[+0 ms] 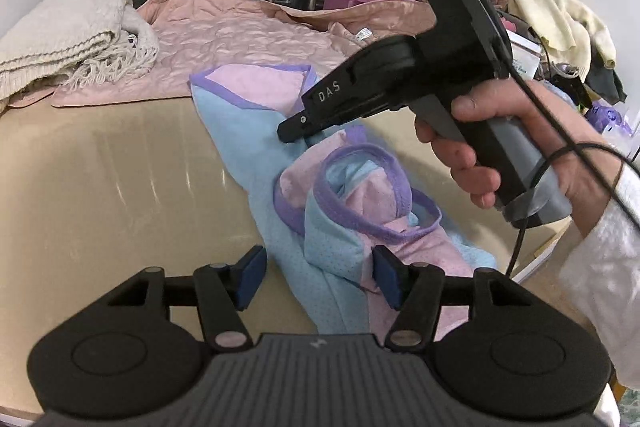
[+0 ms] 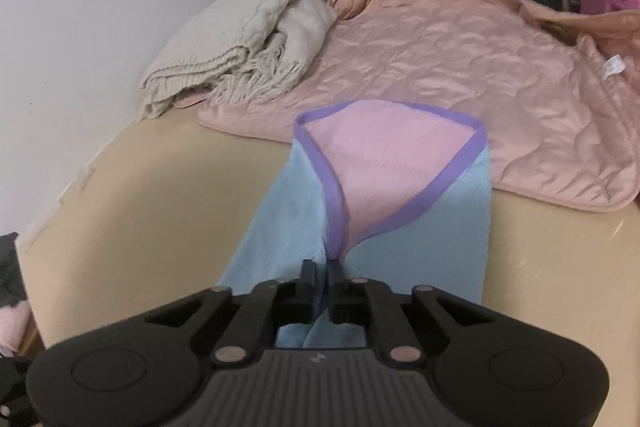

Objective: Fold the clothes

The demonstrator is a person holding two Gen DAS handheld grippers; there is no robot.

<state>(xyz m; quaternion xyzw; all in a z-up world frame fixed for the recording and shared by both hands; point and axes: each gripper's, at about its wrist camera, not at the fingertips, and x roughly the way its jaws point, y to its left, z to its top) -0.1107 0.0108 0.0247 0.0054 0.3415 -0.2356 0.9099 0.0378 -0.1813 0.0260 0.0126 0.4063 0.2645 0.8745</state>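
- Folding's mid-step as far as I can judge: the right tongs are clenched on the purple-trimmed edge of the blue-and-pink garment, which stretches away from them across the beige worktop.
- Left tongs are released, jaws standing apart, with the bunched-up near end of the same garment lying between and just ahead of them, not pinched that I can see.
- To do this bit well, I'd say: close the left tongs on that crumpled near end, keep the right pinch firm on the trim, and pull both away from each other so the cloth lies flat before creasing. Thin stretchy fabric probably slips, so grab a decent bite.
- Count time: one blue-and-pink garment in play, one quilted peach top beyond the right tongs, one cream knitted scarf far left of it, two tongs.
- Pile of mixed stuff behind the right hand, too jumbled to count.
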